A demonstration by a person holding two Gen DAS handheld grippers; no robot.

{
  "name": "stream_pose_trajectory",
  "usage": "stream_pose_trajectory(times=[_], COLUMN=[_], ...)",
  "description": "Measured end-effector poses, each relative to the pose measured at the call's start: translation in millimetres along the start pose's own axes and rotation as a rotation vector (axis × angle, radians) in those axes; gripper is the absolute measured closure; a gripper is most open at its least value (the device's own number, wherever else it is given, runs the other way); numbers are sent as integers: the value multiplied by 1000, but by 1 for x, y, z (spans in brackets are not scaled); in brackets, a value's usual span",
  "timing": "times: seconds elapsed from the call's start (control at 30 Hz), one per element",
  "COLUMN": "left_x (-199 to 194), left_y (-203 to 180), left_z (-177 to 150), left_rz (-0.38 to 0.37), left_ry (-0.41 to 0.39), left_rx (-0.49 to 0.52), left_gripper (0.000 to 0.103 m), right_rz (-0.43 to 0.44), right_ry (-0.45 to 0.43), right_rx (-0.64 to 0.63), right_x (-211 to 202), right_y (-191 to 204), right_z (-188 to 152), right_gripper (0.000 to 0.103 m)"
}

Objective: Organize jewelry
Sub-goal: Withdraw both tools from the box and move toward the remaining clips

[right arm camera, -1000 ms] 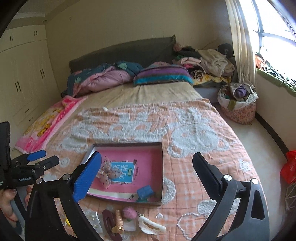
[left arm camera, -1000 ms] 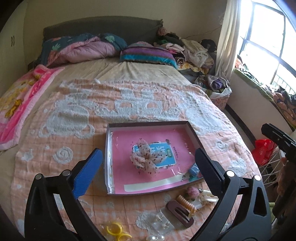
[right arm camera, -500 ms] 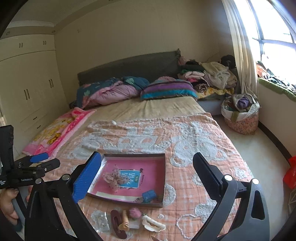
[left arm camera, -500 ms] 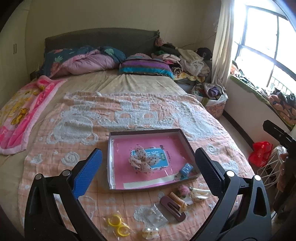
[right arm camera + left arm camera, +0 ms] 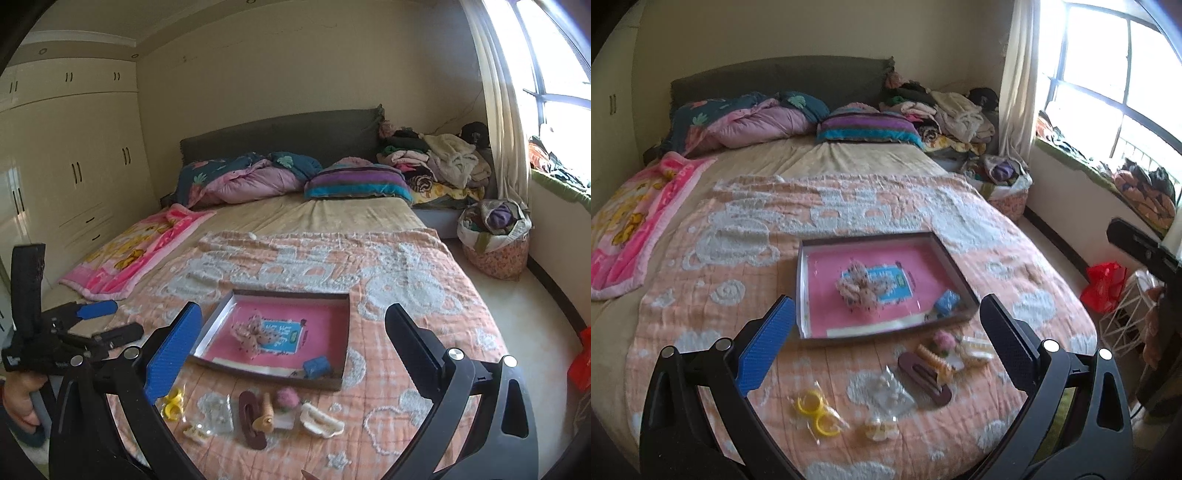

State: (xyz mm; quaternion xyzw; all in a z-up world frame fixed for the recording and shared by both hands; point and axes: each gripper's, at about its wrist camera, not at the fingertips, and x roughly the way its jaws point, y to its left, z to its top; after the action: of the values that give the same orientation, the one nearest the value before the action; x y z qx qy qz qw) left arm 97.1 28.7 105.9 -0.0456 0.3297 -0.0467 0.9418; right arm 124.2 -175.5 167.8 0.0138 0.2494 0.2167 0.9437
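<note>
Both tools hang above the foot of the bed, each spread wide and carrying nothing. The left hand-held gripper (image 5: 886, 332) looks down over the loose pieces; the right hand-held gripper (image 5: 291, 343) is just beside it, with the left tool visible at the left edge of its view. Neither touches anything, which reads as a survey pose before choosing a piece.

Nearest the foot edge of the bed (image 5: 701, 280) lies a row of accessories: yellow rings (image 5: 816, 410) in a clear packet, a small clear bag (image 5: 892, 387), a pale clip (image 5: 881, 430), a dark oval clip (image 5: 925, 376), a beaded comb (image 5: 934, 360), a pink pom-pom (image 5: 943, 339) and a cream claw clip (image 5: 321, 424). They sit close together, probably laid out for sorting.

Just beyond them, toward the middle of the bed, rests the tray (image 5: 955, 266), pink inside. It already holds a lace bow (image 5: 858, 286) in the centre and a blue block (image 5: 947, 301) in its near right corner. Most pieces are outside it, so the job seems barely begun. The soft blanket may let small items sink and resist a clean pinch.
</note>
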Motion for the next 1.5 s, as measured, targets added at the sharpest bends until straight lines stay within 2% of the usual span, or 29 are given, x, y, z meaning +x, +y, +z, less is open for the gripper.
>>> stream_pose_trajectory(times=[0.07, 0.37, 0.53, 0.93, 1.1, 1.23, 1.5], left_x=[0, 0, 10, 27, 38, 55, 84], left_y=[-1, -5, -5, -2, 4, 6, 4], left_z=[-11, -53, -74, -109, -124, -143, -164], left_rz=[-17, -5, -7, 24, 37, 28, -2], left_ry=[9, 21, 63, 130, 173, 236, 290], left_rx=[2, 14, 13, 41, 60, 79, 74], left_gripper=[9, 9, 9, 9, 9, 9, 10], right_rz=[6, 21, 43, 54, 51, 61, 78], right_ry=[10, 54, 87, 167, 267, 341, 401], right_rx=[1, -38, -44, -31, -41, -36, -34], right_x=[0, 4, 10, 26, 47, 65, 95], right_y=[4, 23, 30, 25, 18, 16, 17], right_z=[-7, -38, -57, -91, -123, -145, -156], right_gripper=[4, 4, 4, 4, 4, 4, 5])
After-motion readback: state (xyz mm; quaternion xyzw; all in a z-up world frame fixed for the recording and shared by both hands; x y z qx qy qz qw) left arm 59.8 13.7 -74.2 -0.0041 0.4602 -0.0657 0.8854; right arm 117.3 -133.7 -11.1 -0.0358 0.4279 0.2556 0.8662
